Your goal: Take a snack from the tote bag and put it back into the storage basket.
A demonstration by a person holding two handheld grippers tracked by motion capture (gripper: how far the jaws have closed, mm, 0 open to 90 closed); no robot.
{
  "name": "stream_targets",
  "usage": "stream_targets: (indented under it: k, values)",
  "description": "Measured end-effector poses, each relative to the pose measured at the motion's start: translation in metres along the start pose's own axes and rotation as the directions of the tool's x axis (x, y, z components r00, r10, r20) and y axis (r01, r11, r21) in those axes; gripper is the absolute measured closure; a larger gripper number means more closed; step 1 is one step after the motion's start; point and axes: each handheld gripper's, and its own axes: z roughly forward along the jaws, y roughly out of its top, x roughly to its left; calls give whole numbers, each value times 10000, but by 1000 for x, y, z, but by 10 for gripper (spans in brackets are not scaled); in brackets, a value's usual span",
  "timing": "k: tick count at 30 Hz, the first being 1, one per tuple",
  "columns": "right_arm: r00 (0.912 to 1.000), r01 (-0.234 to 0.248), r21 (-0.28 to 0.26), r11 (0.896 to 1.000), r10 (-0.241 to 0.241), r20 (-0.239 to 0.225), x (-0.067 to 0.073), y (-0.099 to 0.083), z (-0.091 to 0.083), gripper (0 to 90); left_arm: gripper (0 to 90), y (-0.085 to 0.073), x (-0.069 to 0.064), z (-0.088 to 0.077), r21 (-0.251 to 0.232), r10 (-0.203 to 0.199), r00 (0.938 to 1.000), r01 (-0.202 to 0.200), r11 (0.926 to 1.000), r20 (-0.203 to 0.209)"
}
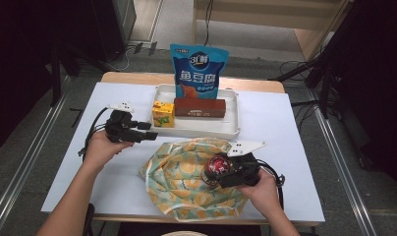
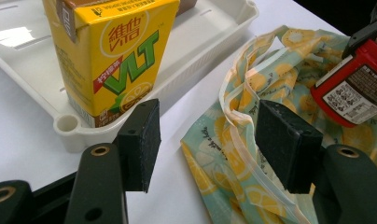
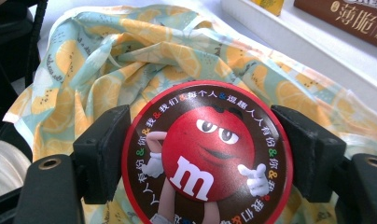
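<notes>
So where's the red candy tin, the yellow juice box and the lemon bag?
red candy tin [image 3: 207, 156], right gripper view, round lid.
yellow juice box [image 2: 116, 56], left gripper view, front face.
lemon bag [image 1: 184, 182], high view, middle of the cloth.

carton [image 1: 163, 114] in tray [image 1: 232, 129], bag [image 1: 186, 182] before tray

Red M&M's tin [image 1: 217, 167] over lemon-print bag [image 1: 186, 184]

This looks like a lab or recording room rather than a home. The tabletop [image 1: 285, 128] is covered with a plain white sheet and stands on a grey floor [image 1: 24, 152] with metal rails [image 1: 334, 142] along both sides. Cables [image 1: 125, 56] lie loose on the floor behind it, and dark stands [image 1: 324, 69] and equipment crowd round the edges.
</notes>
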Motion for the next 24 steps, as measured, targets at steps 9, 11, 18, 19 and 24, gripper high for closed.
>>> stream_targets:
  k: [9,11,18,19,24]
  values:
    - [9999,-118,-87,9999,118,-85,-3,8,-2,249,407,-1,-1,-2,7,53,10000,-53,10000,31]
    - [9997,-205,-90,9997,204,-116,-3,10,-2,249,407,-2,-1,-3,-23,50,10000,-50,10000,36]
    - [9998,-145,-182,9997,143,-118,-6,17,-4,250,407,-4,-2,-5,-98,19,10000,-18,10000,73]
    - [9999,-124,-212,9997,122,-113,-6,18,-4,250,407,-4,-3,-5,-90,24,10000,-23,10000,58]
    - [9999,-74,-262,9996,71,-101,-8,23,-5,250,407,-5,-3,-7,-141,15,10000,-14,9999,79]
